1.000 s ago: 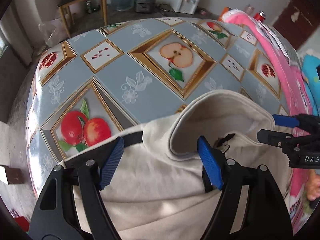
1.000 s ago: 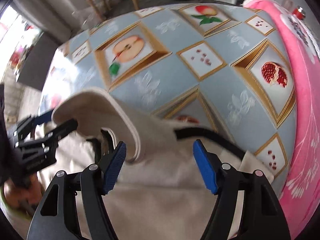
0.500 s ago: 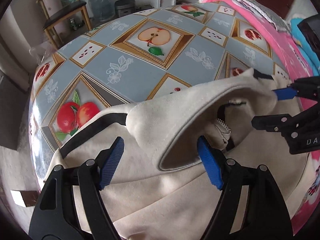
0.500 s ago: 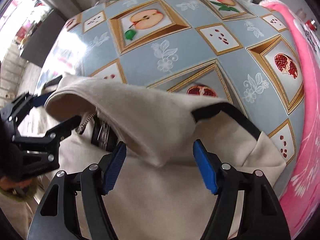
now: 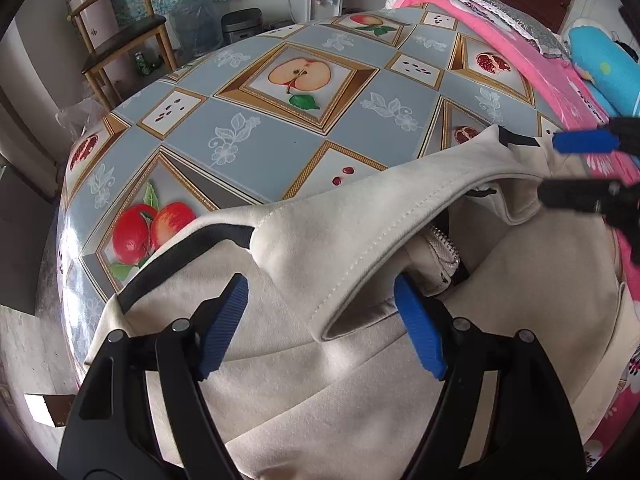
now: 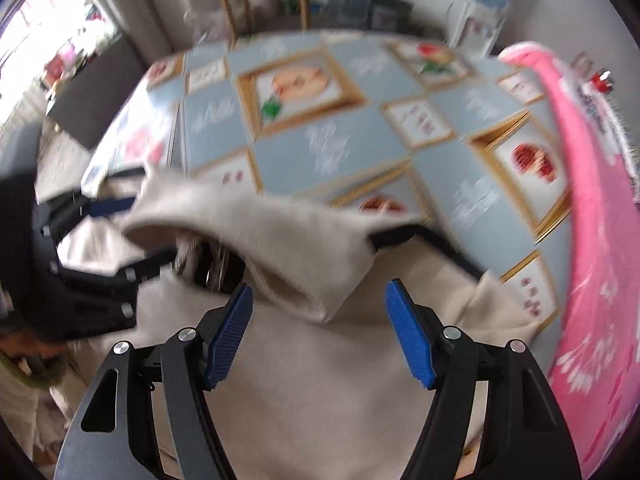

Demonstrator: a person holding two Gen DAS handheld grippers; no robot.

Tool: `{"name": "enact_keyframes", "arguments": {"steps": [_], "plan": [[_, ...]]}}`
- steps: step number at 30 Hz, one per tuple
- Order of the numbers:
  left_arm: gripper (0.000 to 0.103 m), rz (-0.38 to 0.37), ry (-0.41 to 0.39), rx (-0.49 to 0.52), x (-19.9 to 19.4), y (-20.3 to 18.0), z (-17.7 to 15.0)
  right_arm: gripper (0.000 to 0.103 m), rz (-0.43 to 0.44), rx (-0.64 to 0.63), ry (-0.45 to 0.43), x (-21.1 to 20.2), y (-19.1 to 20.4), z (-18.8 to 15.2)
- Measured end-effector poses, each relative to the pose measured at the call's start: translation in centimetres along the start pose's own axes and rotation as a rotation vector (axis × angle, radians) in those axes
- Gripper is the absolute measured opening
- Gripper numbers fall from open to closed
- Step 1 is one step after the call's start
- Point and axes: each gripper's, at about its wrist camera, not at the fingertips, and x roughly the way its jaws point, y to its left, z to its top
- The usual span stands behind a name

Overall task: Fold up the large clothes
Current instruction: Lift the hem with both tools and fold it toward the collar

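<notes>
Since a second ago my spread left claw [image 5: 320, 324] has slid back, so the cream fleece jacket's collar [image 5: 352, 240] lies just beyond it, running left-right.

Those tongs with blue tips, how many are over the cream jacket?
2. The left tongs hang open over the cream jacket at its collar. The right tongs, also open, hover beside them nearer the pink blanket. None seem hidden.

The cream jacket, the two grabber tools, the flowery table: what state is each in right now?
Cream jacket: spread on the table, collar standing up, zipper open at the neck.
Left gripper: open, over the collar, gripping nothing.
Right gripper: open, gripping nothing; picture blurred.
Table: covered by fruit-print cloth.
Pink blanket: lying along the table's edge.
</notes>
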Motion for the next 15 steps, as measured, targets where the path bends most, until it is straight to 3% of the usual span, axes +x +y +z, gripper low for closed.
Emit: {"name": "enact_keyframes", "arguments": {"steps": [8,13,15], "plan": [[0.072,-0.005,-0.006,-0.052,0.2,0.5,0.6,0.067,-0.091,-0.033,0.003,2.7,1.4,1.5],[0.072,-0.003,-0.004,-0.040,0.4,0.6,0.8,0.067,-0.187,-0.015,-0.050,3.4,1.6,2.2],[0.072,-0.004,-0.003,-0.044,0.4,0.7,0.8,0.066,-0.145,-0.016,-0.055,3.0,1.8,2.1]]}}
